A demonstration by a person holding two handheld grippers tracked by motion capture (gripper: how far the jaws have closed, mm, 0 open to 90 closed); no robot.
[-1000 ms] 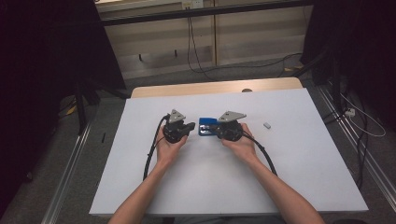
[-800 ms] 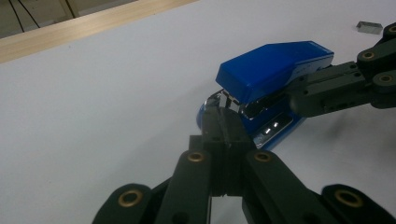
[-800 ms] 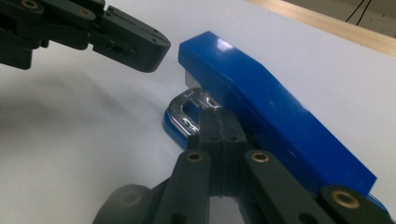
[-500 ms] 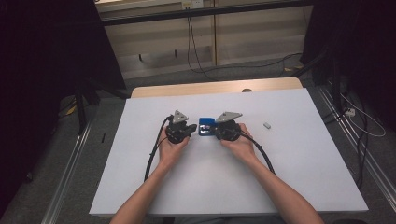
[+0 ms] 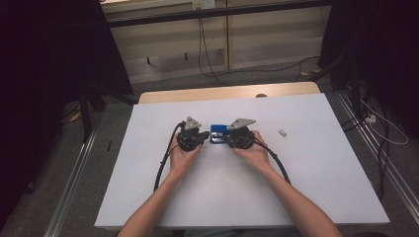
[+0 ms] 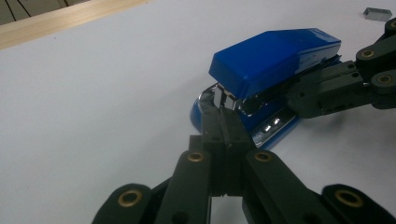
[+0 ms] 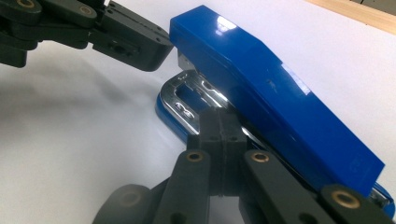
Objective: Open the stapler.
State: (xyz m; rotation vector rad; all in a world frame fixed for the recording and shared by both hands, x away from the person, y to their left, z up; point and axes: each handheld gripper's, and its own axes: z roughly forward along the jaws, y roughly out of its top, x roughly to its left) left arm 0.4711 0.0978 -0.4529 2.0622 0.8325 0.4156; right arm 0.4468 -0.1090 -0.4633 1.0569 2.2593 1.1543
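One blue stapler lies on the worktop. One small grey block, which may be a strip of staples, lies well apart from it. Two grippers are in use, the left gripper and the right gripper, each with two black jaws, and two cables trail from them.

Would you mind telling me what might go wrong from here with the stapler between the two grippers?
1. Both the left gripper and the right gripper are shut, only their tips at the blue stapler, so it may slide on the smooth white table.
2. The stapler's top stands raised off its base, so a push could snap it down.
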